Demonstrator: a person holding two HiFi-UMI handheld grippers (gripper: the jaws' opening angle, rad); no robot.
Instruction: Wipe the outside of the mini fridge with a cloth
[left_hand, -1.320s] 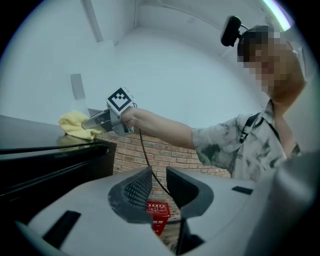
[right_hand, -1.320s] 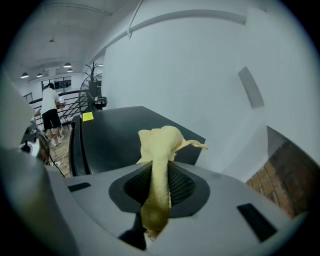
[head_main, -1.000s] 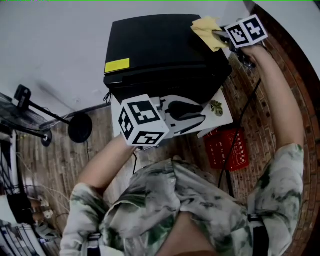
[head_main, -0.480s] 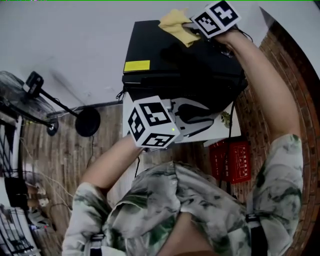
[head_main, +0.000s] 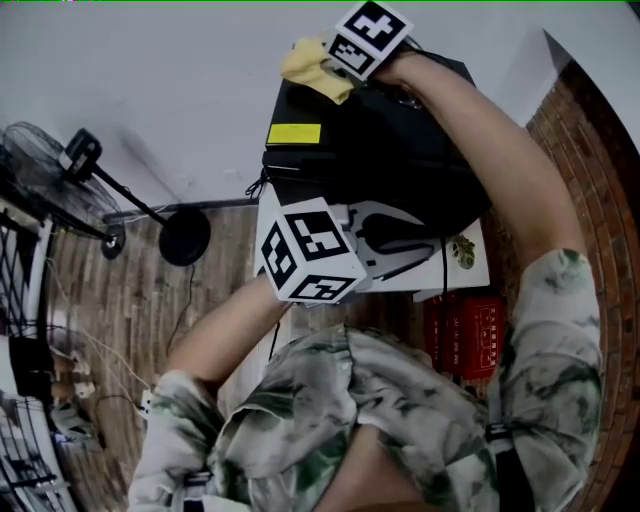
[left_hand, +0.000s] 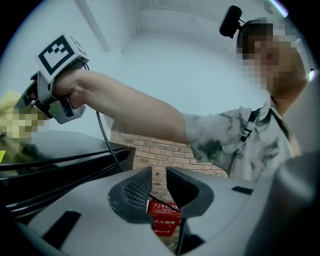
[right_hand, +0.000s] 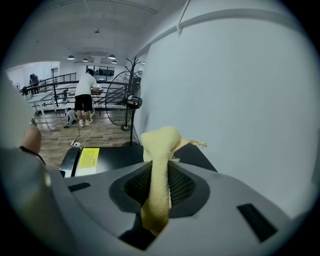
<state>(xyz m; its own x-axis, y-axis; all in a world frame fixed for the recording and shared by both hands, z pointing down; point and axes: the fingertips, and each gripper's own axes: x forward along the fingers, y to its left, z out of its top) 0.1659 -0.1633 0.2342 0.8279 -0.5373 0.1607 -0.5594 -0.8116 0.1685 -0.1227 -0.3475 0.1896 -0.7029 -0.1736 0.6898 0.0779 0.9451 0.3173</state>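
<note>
Two tools out, yet works with one alone. Clamps the yellow cloth (right_hand: 159, 150) in the right tool (right_hand: 159, 187), jaws clenched on a bunched fold that rises between them and flops forward. Reaches far over the black mini fridge (head_main: 340, 150), which stands against the white wall on a white base (head_main: 480, 270), and sets the cloth at the far left corner of its top, close by the wall.

Finds the unwiped run of that top below and behind the right tool, back toward the body and off to the right. Judges, then, that any next stroke means drawing the cloth homeward or sideways, not pushing further out. Takes the cloth's long axis as running along the jaws, its free end toward the wall. Reads the fridge top as a broad flat slab with its yellow sticker (head_main: 293, 133) on the left edge, though cannot say firmly which side is longer.

Holds the left tool (head_main: 435, 245) low before the fridge's near side, well apart from the cloth, jaws a narrow slit apart and empty.
</note>
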